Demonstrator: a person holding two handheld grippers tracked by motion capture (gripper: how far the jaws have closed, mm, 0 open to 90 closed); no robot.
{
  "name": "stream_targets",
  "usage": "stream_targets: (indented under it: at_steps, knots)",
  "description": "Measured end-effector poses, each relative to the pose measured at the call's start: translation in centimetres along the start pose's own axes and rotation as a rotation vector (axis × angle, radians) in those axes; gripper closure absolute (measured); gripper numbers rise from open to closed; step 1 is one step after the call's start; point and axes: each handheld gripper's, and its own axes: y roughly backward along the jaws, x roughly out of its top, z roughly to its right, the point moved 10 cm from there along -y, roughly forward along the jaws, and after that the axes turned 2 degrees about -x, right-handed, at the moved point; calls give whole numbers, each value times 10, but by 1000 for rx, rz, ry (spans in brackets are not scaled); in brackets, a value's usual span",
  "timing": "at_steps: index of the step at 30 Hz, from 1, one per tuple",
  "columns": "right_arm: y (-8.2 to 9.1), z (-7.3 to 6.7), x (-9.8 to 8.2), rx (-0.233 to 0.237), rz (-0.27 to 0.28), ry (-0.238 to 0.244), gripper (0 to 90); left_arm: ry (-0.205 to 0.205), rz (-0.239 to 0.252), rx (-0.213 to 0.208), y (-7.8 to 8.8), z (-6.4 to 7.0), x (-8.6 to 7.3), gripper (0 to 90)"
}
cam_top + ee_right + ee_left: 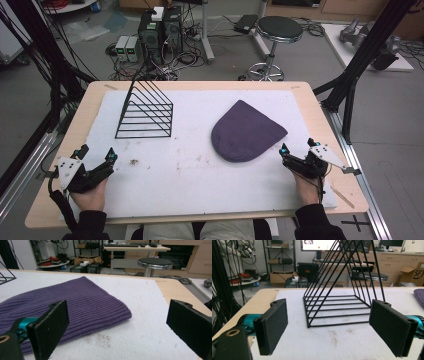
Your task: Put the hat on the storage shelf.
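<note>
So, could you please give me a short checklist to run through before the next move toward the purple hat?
1. Right tool open with nothing between its jaws: ok.
2. Left tool open with nothing between its jaws: ok.
3. Purple hat lying flat on the white mat, nothing on top: ok.
4. Path from right tool to hat free of things: ok.
5. Wire rack standing apart from hat: ok.
6. Anything hidden under the hat: cannot tell.

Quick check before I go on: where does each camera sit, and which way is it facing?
High view: above the person's side, looking forward and down at the table; forearms, left tool, right tool.
Left gripper view: on the left tool, facing the wire rack; open jaws.
Right gripper view: on the right tool, facing the purple beanie; open jaws.
Shared: rack, beanie, white mat.
</note>
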Motion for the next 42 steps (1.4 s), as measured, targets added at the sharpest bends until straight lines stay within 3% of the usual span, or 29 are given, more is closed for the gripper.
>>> stream_targets:
  at_steps: [12,27,30,39,42]
  knots:
    - [2,4,0,-9,4,-21,34,-1,-2,-11,-2,2,0,159]
    - [-1,-4,10,19,35,15,34,6,-2,-8,-2,1,-1,159]
    - [-5,-12,19,47,47,91,34,6,0,-8,-2,0,-1,161]
    - [-8,-26,22,107,41,87,34,11,2,-5,-2,-1,0,164]
    - [-12,-36,24,166,23,102,34,5,2,-9,-2,0,-1,169]
